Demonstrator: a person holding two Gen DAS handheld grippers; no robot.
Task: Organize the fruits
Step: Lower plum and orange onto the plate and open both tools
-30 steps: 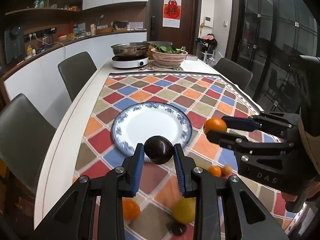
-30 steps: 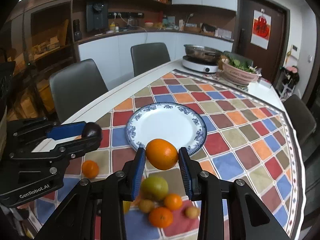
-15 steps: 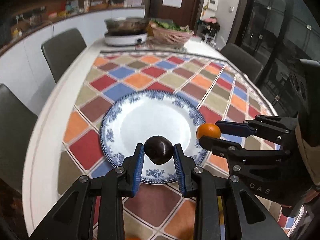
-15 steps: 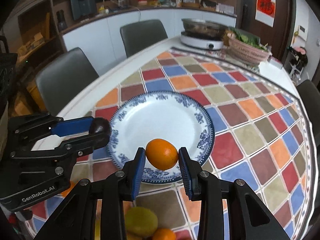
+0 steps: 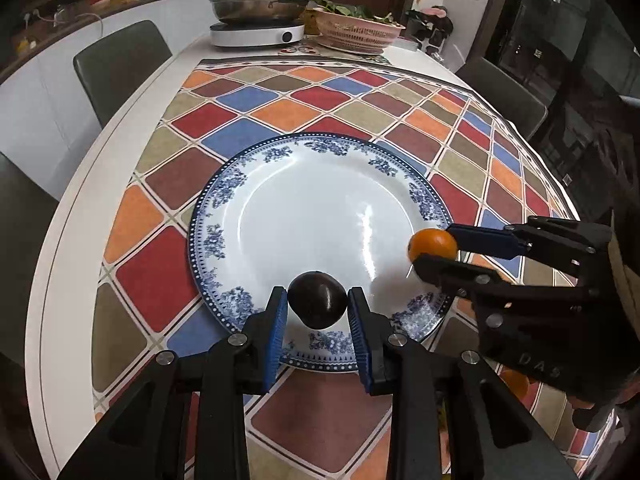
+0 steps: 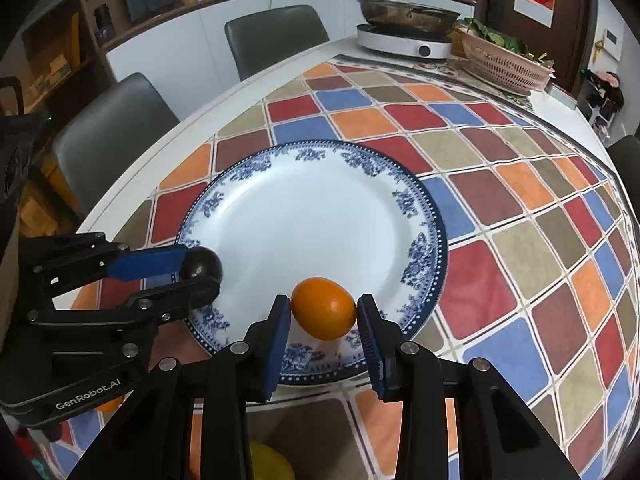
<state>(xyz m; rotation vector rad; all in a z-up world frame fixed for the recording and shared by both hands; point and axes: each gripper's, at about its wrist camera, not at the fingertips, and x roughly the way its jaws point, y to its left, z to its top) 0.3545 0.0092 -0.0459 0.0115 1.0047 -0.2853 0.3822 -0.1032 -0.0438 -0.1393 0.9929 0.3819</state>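
Observation:
My left gripper (image 5: pixel 318 312) is shut on a dark purple round fruit (image 5: pixel 317 299), held just above the near rim of the blue-and-white plate (image 5: pixel 320 148). My right gripper (image 6: pixel 323 320) is shut on an orange (image 6: pixel 324 307) over the plate's (image 6: pixel 420 256) near rim. In the left wrist view the right gripper (image 5: pixel 436 250) holds the orange (image 5: pixel 433 243) at the plate's right edge. In the right wrist view the left gripper (image 6: pixel 192 268) holds the dark fruit (image 6: pixel 203 262) at the plate's left edge. The plate's middle is bare.
The plate lies on a chequered tablecloth (image 5: pixel 280 112). A hotplate with a pan (image 5: pixel 256 32) and a pink basket of greens (image 5: pixel 356 32) stand at the far end. A yellow-green fruit (image 6: pixel 272 464) lies below the right gripper. Dark chairs (image 6: pixel 276 36) line the table's left side.
Both grippers have moved forward and down from the loose fruit toward the plate, each holding its fruit. They now sit over the plate's near rim.

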